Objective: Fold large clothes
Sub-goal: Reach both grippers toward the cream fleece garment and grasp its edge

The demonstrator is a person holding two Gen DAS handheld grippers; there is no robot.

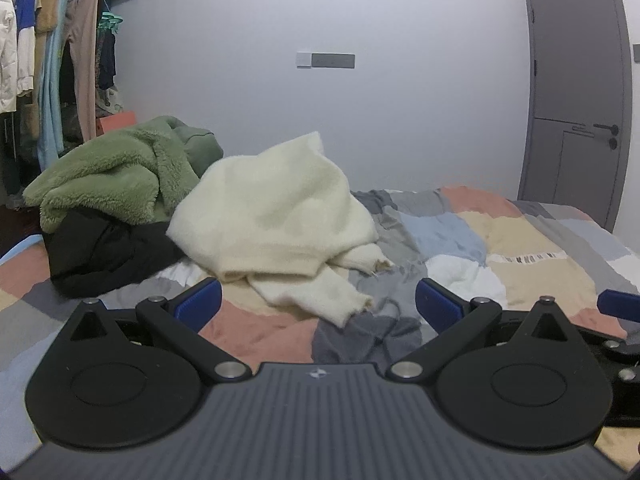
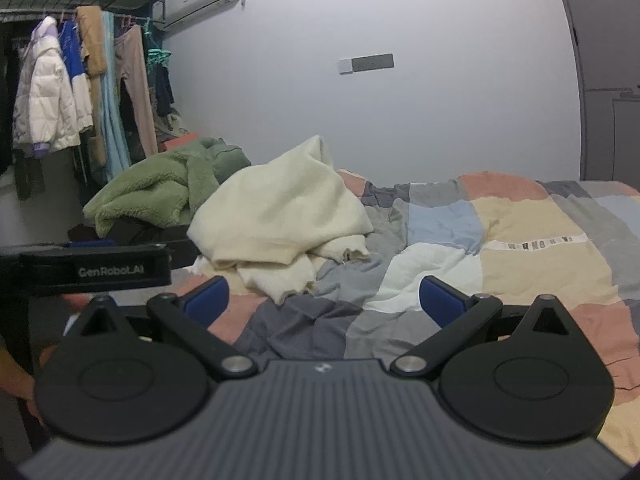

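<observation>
Three garments heaped at the bed's [image 1: 520, 248] left end: cream sweater [image 1: 276, 212] nearest, green fleece [image 1: 108, 176] and black garment [image 1: 104, 252] behind. Sweater looks soft, bulky, light, likely floppy; best taken at ribbed hem or cuff [image 1: 352, 308]. Left tongs [image 1: 318, 304] and right tongs [image 2: 324, 300] both spread wide, empty, short of it. Rumpled quilt may snag.

The black garment [image 1: 108, 252] is largely covered by the green fleece [image 1: 104, 176] and the cream sweater [image 1: 276, 208], so its type cannot be determined. The door [image 1: 576, 80] is cut off by the top edge of the left wrist view. Markings on the white label strip [image 2: 536, 245] of the patchwork bedspread [image 2: 520, 216] are too small to read.
</observation>
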